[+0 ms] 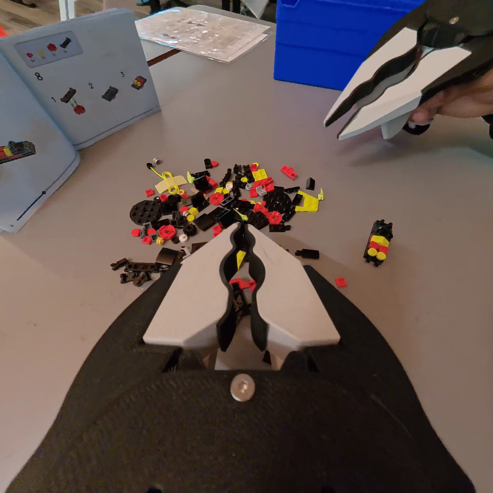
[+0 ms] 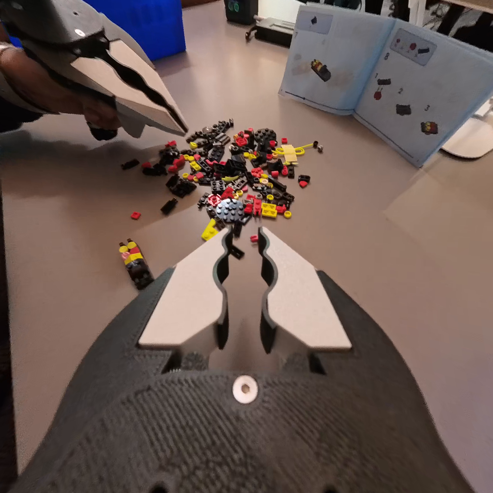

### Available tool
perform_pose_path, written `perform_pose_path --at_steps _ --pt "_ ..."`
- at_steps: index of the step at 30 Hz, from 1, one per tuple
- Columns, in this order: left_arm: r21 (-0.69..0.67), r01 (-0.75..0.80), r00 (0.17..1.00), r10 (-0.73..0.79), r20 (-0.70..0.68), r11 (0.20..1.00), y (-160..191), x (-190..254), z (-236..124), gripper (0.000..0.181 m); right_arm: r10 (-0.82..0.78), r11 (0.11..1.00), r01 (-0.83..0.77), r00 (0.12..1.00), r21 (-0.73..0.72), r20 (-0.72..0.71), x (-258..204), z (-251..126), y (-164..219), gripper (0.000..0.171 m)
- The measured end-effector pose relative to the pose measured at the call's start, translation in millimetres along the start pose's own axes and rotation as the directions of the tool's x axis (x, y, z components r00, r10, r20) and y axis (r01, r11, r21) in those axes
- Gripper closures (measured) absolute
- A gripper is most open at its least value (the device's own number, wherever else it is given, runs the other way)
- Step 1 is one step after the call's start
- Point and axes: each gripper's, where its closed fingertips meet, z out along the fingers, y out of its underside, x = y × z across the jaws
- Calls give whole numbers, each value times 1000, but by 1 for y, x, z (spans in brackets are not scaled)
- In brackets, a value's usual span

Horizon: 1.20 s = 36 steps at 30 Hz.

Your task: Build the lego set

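A pile of loose red, yellow and black lego pieces (image 1: 226,202) lies mid-table; it also shows in the right wrist view (image 2: 240,173). A small black, red and yellow part-built model (image 1: 377,242) lies apart at the pile's right (image 2: 134,262). My left gripper (image 1: 241,228) is shut, its tips over the near edge of the pile; I see nothing held in it. It also shows in the right wrist view (image 2: 184,130). My right gripper (image 2: 244,231) is open and empty, just short of the pile, and shows above the table at the far right (image 1: 333,130).
An open instruction booklet (image 1: 80,80) stands at the pile's left (image 2: 386,80). A blue bin (image 1: 333,40) and papers in a plastic sleeve (image 1: 202,32) sit at the back. A lone red tile (image 1: 341,282) lies near the model. A hand holds each gripper.
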Motion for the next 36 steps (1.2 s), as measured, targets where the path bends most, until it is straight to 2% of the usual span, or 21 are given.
perform_pose_path --at_steps 1,4,9,15,21,28,36 --pt "-4 -5 1000 5 -2 1000 1 1 1 181 0 1000 0 1000 -20 -13 3 1 4 154" --pt "-15 -13 1000 13 -8 1000 3 3 3 181 7 997 -10 999 -79 -49 12 6 14 152" --pt "-45 -43 998 42 -37 998 8 10 5 181 27 990 -31 999 -140 -29 12 18 25 150" --pt "-184 -285 938 235 -255 941 36 63 2 181 -28 990 24 999 -136 -31 6 15 23 151" --pt "-278 -418 901 354 -253 865 51 82 5 178 -42 987 38 999 -153 -23 4 16 26 150" --pt "-279 -384 904 297 -307 880 56 87 4 174 -18 983 11 999 -182 -38 9 21 32 150" --pt "-268 -415 883 315 -348 869 58 97 2 171 7 983 -15 999 -183 -41 10 19 33 151"
